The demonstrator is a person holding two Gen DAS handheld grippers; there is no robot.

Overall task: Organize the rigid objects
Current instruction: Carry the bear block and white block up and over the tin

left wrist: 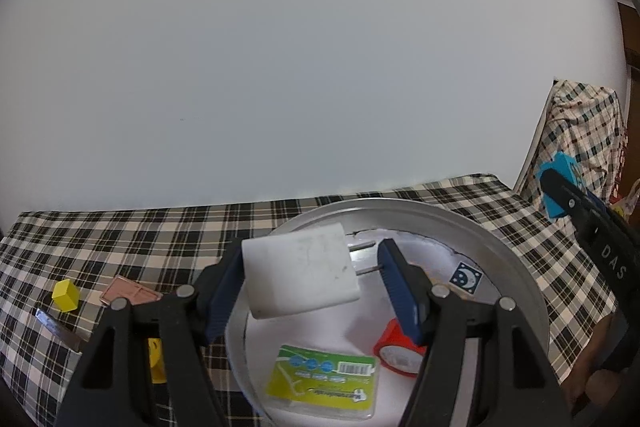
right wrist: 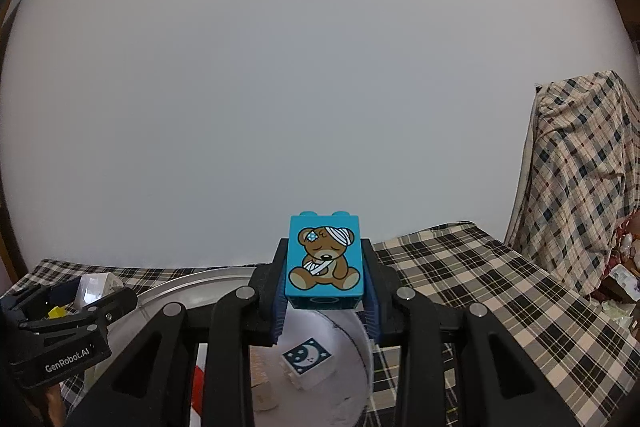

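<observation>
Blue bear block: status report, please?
Right gripper shut on blue bear block, above tray. Left gripper open, charger leaving. Nothing blocks.

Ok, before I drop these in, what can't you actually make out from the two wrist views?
- Left wrist view: whether the white charger touches the right finger; the pads look apart from it.
- Left wrist view: the red piece, half behind a finger.
- Left wrist view: the yellow item, hidden by the linkage.
- Right wrist view: the tray floor, blocked by the right gripper and bear brick.

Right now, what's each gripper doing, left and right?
Left gripper: open, white charger loose between its fingers.
Right gripper: shut on the blue bear block.
</observation>
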